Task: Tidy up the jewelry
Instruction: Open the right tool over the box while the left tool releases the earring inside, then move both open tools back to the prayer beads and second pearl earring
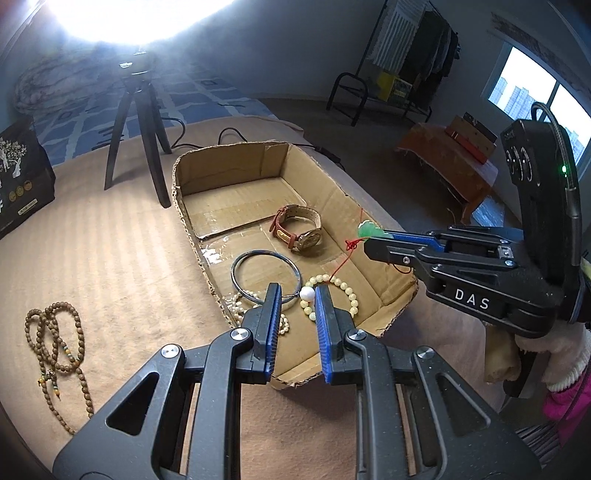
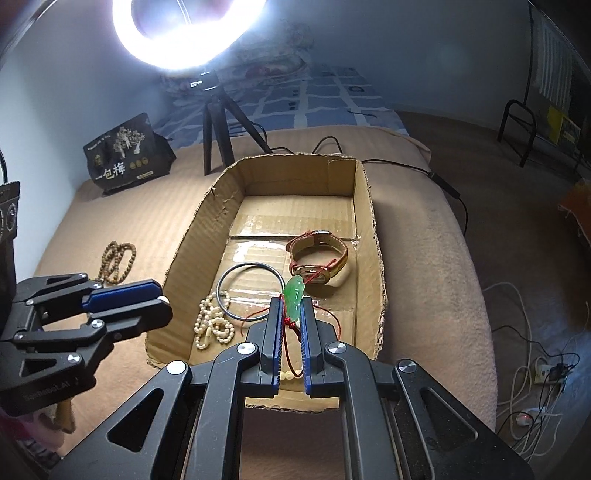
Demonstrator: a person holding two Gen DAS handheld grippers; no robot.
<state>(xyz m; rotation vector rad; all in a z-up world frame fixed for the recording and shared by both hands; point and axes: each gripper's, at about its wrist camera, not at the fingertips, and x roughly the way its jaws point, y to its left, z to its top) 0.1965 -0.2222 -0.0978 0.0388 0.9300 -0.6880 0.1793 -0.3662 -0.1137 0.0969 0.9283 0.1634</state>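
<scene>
An open cardboard box (image 1: 384, 236) (image 2: 373, 229) holds a brown-strap watch (image 1: 297, 227) (image 2: 321, 258), a metal bangle (image 1: 264, 275) (image 2: 249, 291) and pale bead bracelets (image 1: 332, 295) (image 2: 214, 325). My left gripper (image 1: 297, 291) hovers over the box's near end, its jaws holding a small white bead (image 1: 307, 293) on a thin wire between the tips. My right gripper (image 2: 291, 304) is shut on a green jade pendant (image 2: 294, 295) (image 1: 367, 229) with a red cord (image 2: 325, 273), held above the box. A brown bead necklace (image 1: 59, 339) (image 2: 116, 262) lies on the blanket, left of the box.
The box sits on a beige blanket (image 1: 110, 258) on a bed. A black tripod (image 1: 136, 136) with a ring light (image 2: 184, 33) stands behind the box. A black printed bag (image 2: 129, 155) is at the back left. Cables (image 2: 524, 369) lie on the floor at right.
</scene>
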